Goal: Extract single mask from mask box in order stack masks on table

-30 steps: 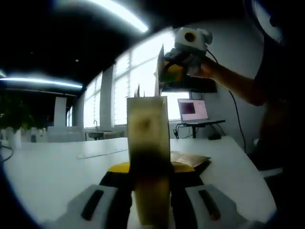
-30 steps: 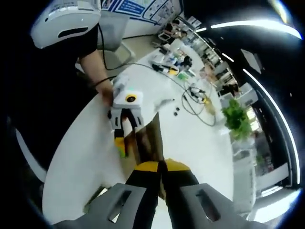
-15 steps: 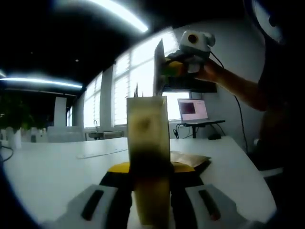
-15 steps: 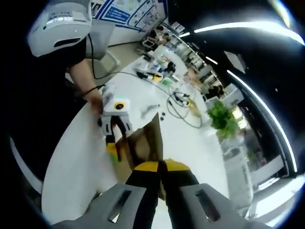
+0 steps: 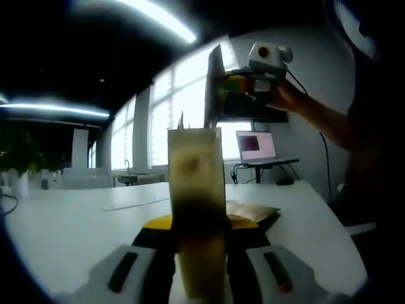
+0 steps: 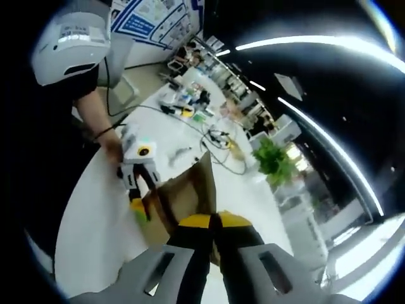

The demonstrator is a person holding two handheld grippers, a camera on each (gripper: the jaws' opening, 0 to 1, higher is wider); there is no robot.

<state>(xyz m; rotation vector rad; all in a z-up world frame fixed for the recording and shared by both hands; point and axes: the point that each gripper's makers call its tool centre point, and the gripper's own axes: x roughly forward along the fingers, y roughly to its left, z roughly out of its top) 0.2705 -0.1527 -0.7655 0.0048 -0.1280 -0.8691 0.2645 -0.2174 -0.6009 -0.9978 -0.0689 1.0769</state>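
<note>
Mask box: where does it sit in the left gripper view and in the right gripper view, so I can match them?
Left gripper view: mask box dead centre, upright between that view's jaws.
Right gripper view: mask box lower centre, just left of the mask in the jaws, left gripper at its left side.
Shared landmark: the white table.

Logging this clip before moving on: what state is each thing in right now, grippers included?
Left gripper: shut on mask box, holding it on the table.
Right gripper: shut on a mask, raised above the box.
Mask box: upright, clamped.
Mask: lifted clear of the box, hanging edge-on.
Earlier masks: lying flat on the table.
Laptop: open, screen lit.
</note>
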